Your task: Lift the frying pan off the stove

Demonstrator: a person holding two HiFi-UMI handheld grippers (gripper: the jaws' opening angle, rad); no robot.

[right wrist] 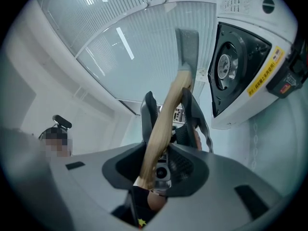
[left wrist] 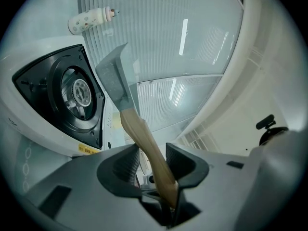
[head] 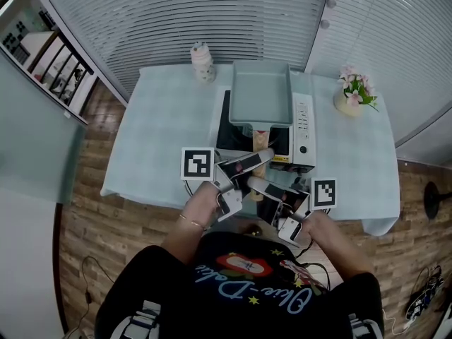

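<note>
Handle [head: 259, 140] of the frying pan [head: 260, 90] points from the stove [head: 304, 129] toward the person. The left gripper [left wrist: 151, 152] has its fingers [left wrist: 120, 165] clamped nearer the pan, and the right gripper [right wrist: 159, 159] is clamped behind it.

A table [head: 148, 140] under a pale blue-green cloth stands mid-frame on a brown wood-plank floor [head: 85, 217]. Across the top of the frame run ribbed, translucent wall panels [head: 176, 20], which meet at a white corner post [head: 316, 41]. At the upper left, a dark shelf unit [head: 60, 66] shows beyond a glass partition. Cables [head: 424, 295] lie at the lower right. The light is even and cool.
</note>
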